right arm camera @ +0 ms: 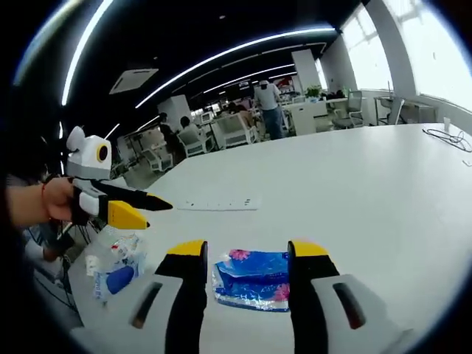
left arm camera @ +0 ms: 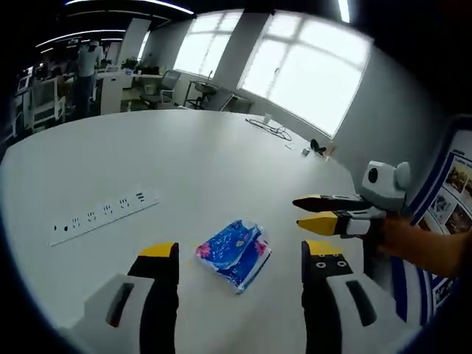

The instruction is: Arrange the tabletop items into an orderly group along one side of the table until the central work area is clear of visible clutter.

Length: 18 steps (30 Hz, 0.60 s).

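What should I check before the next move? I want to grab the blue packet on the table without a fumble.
1. Left gripper open: ok.
2. Right gripper open: ok.
3. Crumpled blue plastic packet lies between the left jaws, not yet gripped: ok.
4. Both grippers aim at the same packet: not ok, pick one.
5. Clear wrapper with blue contents near the white table's edge: cannot tell if stable.
6. White power strip away from the packet: ok.

One blue packet (left arm camera: 234,254) lies on the table. One power strip (left arm camera: 103,217) too. Near the edge, perhaps two clear wrappers (right arm camera: 116,267).
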### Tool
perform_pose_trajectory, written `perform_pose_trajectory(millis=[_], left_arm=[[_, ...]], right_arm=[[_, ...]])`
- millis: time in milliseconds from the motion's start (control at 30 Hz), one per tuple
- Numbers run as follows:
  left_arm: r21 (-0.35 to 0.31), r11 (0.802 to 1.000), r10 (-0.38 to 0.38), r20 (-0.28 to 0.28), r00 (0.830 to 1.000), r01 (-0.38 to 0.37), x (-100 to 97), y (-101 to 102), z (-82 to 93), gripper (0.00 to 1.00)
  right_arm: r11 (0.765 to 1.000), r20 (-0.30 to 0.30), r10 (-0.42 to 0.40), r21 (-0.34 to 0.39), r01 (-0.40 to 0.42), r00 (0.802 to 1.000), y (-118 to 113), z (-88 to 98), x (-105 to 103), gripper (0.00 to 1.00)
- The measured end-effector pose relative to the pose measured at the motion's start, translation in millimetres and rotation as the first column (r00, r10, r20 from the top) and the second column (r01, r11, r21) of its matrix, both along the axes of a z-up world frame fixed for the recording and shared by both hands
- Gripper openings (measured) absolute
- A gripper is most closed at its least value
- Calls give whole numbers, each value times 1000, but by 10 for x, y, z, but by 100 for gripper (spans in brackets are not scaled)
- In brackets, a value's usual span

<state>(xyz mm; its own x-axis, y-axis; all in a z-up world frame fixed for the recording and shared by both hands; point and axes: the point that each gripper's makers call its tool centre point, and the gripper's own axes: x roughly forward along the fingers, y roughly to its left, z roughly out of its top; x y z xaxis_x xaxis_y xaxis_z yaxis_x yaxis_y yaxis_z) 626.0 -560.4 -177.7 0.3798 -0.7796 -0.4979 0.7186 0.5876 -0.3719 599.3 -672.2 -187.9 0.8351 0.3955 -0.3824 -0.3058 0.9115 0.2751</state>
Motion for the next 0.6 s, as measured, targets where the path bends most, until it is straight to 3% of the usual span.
perform_pose_trajectory(millis=[400,600], left_arm=[[-45,998,50,63,997,-47,-113,298,415,74],[-58,995,81,74,994,-77,-189,463,504,74]], right_arm=[[999,47,51,8,-52,998,227,273,-123,46],[997,60,79,3,-79,995,330,375,-194,45]])
